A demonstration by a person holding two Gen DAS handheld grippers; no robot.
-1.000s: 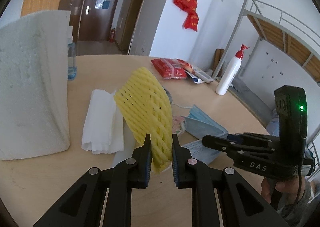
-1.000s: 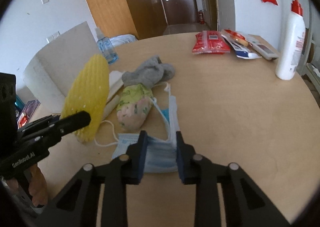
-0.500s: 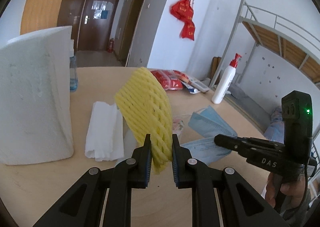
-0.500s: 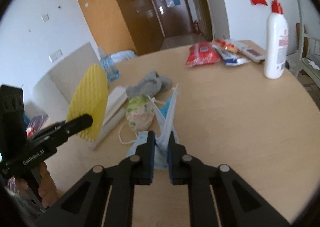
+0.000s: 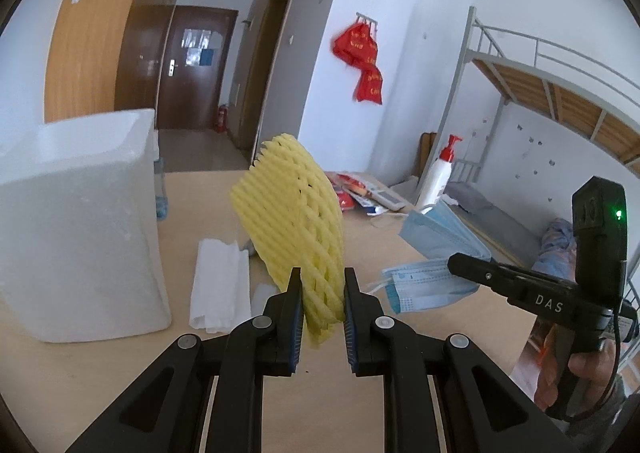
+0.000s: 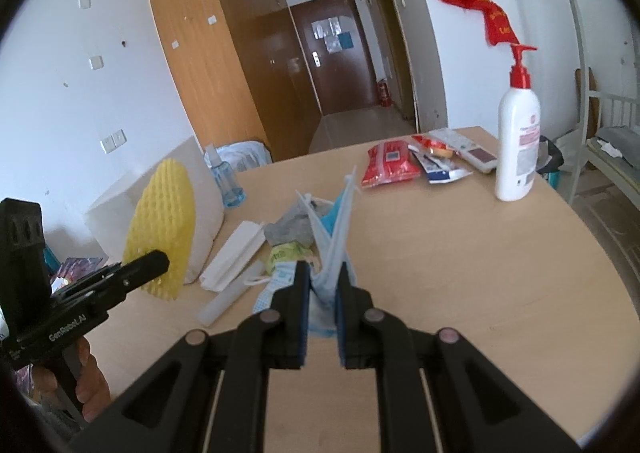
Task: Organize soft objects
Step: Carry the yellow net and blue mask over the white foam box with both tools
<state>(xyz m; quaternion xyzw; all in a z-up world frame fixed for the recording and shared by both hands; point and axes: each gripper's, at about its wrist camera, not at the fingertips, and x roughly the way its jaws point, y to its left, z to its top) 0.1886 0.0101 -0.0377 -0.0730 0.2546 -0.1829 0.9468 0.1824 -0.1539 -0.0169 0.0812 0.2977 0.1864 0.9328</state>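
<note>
Left wrist view: left gripper (image 5: 320, 303) clamps light, springy yellow foam fruit net (image 5: 294, 221) by its lower edge; right gripper (image 6: 323, 295) pinches limp blue pleated face mask (image 6: 334, 237) above round wooden table (image 6: 460, 253).

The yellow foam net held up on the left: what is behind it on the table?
Behind the yellow foam net, the right wrist view shows a white foam box, folded white paper and a grey sock. From the left wrist view, the net covers most of the sock.
</note>
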